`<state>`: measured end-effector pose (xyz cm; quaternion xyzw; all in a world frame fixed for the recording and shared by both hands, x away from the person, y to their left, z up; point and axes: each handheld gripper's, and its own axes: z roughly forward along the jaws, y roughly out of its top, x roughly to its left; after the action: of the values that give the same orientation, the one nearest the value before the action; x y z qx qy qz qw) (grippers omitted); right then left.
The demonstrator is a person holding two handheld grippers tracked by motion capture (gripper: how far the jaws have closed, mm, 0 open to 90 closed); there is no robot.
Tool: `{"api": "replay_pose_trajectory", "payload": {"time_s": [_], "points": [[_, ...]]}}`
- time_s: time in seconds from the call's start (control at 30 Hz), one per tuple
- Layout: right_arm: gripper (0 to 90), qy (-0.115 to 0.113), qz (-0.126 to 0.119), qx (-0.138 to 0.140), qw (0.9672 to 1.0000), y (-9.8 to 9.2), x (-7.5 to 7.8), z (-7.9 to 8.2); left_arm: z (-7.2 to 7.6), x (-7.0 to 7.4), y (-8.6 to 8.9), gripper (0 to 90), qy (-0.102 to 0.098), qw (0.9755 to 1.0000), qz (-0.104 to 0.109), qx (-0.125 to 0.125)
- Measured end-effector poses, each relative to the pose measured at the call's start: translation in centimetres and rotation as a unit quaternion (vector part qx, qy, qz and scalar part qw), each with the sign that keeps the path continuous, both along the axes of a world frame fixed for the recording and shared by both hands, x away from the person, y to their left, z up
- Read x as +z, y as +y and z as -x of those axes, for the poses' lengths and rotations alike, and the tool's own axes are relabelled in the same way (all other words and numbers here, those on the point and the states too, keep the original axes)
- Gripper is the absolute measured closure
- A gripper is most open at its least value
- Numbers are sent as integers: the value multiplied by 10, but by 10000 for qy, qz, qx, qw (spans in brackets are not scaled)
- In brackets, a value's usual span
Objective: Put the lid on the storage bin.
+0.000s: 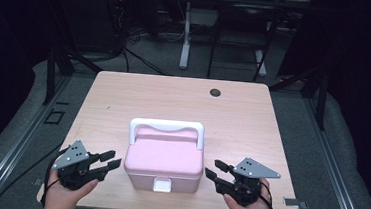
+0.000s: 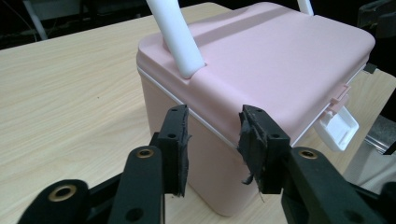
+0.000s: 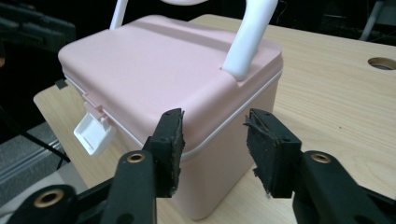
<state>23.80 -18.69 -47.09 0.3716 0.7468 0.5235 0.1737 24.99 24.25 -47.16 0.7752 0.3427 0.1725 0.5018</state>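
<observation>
Hiding handle top: pink box (image 2: 261,60)

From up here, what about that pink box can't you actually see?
- Inside of the pink box: closed lid hides it, every view.
- White handle: top cut off by the frame edge in both gripper views.
- White latch: too small in the high view to tell whether it is fastened.

left tool (image 1: 112,159): held in hand, jaws apart, pointing inward | right tool (image 1: 213,169): same, mirrored
</observation>
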Motion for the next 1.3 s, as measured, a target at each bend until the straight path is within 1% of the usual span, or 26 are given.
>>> {"api": "replay_pose_trajectory", "payload": {"time_s": [0.03, 0.1, 0.17, 0.23, 0.33, 0.37, 0.4, 0.5, 0.57, 0.67, 0.73, 0.77, 0.8, 0.87, 0.93, 1.0, 1.03, 1.1, 1.23, 1.3], "points": [[537, -3, -33, -8, 10000, -1, 1, 0, 0, 0, 0, 595, 43, 10000, -18, -13], [525, -13, -39, -23, 10000, -2, 1, -2, -2, 0, 0, 570, 44, 10000, -33, -22], [514, -7, -61, -55, 10000, -1, 2, -3, -4, 0, -1, 547, 57, 10000, 0, -7], [504, -16, -42, -55, 10000, -1, 2, -5, -6, 0, -1, 528, 54, 10000, -24, -24], [472, -11, -10, -65, 10000, 1, 4, -10, -10, 3, -3, 530, 69, 10000, -30, -23], [450, -1, 4, -60, 10000, 1, 5, -12, -12, 4, -4, 530, 61, 10000, -24, -12], [430, -35, 50, -69, 10000, 2, 5, -15, -14, 5, -4, 530, 25, 10000, -69, -25], [408, -48, 81, -128, 9999, 4, 8, -24, -21, 11, -2, 528, -2, 10000, -50, 25], [388, -52, 68, -142, 9999, 5, 11, -31, -28, 14, 0, 523, -47, 9999, -47, 84], [366, -102, 161, -238, 9995, 8, 16, -40, -37, 18, 2, 496, -62, 9998, 1, 204], [359, -87, 101, -268, 9996, 9, 19, -47, -44, 20, 3, 491, -107, 9995, 41, 306], [357, -78, 94, -264, 9996, 9, 20, -50, -47, 22, 4, 488, -125, 9993, 8, 347], [353, -75, 91, -283, 9995, 9, 21, -53, -50, 23, 5, 483, -126, 9991, 30, 403], [350, -138, 175, -332, 9992, 9, 23, -59, -57, 25, 7, 481, -144, 9989, 43, 441], [343, -146, 194, -405, 9989, 8, 24, -65, -64, 25, 9, 480, -121, 9984, 8, 559], [337, -147, 174, -490, 9985, 4, 24, -71, -70, 23, 13, 478, -117, 9977, -8, 670], [334, -119, 149, -544, 9983, 2, 23, -73, -72, 21, 16, 478, -74, 9976, 22, 694], [329, -109, 178, -639, 9977, -4, 20, -78, -76, 16, 22, 478, -44, 9970, 104, 770], [326, -58, 228, -919, 9955, -17, 10, -86, -80, 3, 33, 478, 42, 9953, 94, 965], [324, -16, 181, -1019, 9946, -24, 3, -89, -81, -3, 39, 478, 75, 9943, 90, 1061]]}}
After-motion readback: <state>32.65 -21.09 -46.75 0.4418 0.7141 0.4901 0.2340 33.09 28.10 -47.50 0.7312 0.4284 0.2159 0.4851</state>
